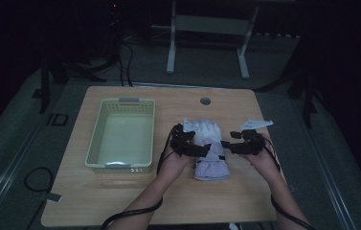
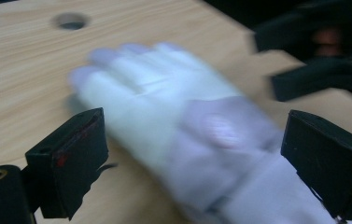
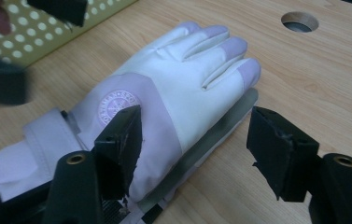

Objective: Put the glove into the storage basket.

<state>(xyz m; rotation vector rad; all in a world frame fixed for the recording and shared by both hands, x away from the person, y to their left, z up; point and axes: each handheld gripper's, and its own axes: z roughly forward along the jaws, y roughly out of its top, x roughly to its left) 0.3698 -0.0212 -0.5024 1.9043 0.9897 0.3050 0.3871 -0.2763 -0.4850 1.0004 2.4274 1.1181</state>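
Observation:
A white and lilac winter glove (image 1: 210, 146) lies flat on the wooden table (image 1: 120, 201), fingers pointing away from the person. My left gripper (image 1: 206, 149) comes at it from the left, open, with its jaws standing either side of the blurred glove (image 2: 164, 107) near the cuff. My right gripper (image 1: 226, 144) is at the glove's right edge, open. In the right gripper view one jaw hangs over the lilac back of the glove (image 3: 183, 70) and the other over bare wood. A grey layer shows under the glove's edge there.
A pale green perforated basket (image 1: 99, 132) stands left of the glove, seemingly with nothing in it; its wall (image 3: 47, 32) shows behind the glove. A round cable hole (image 1: 205, 101) lies in the table beyond the glove. Cables trail back along both forearms.

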